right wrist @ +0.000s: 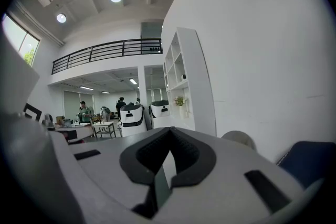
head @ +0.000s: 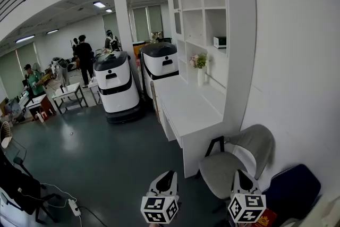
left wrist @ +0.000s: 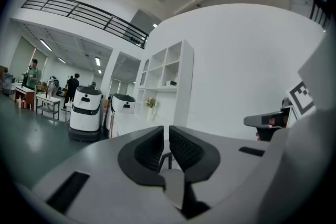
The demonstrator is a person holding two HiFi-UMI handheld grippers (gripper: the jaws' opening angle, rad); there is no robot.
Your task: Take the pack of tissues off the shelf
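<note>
A small white pack (head: 219,41), likely the tissues, sits in a right-hand cubby of the tall white shelf unit (head: 239,34) against the wall. The left gripper view shows it as a tiny shape (left wrist: 171,83) on that shelf. My left gripper (head: 169,175) and right gripper (head: 240,174) hang low at the bottom of the head view, far from the shelf. The left gripper (left wrist: 166,128) is shut with nothing between its pads. The right gripper (right wrist: 169,130) has its tips together and is empty too.
A white desk (head: 188,106) stands under the shelf, with a flower vase (head: 200,66) on it. A grey chair (head: 234,162) stands between me and the desk. Two white service robots (head: 117,85) (head: 160,61) are parked beyond. People and small tables are at the far left. Cables and a power strip (head: 73,207) lie on the floor.
</note>
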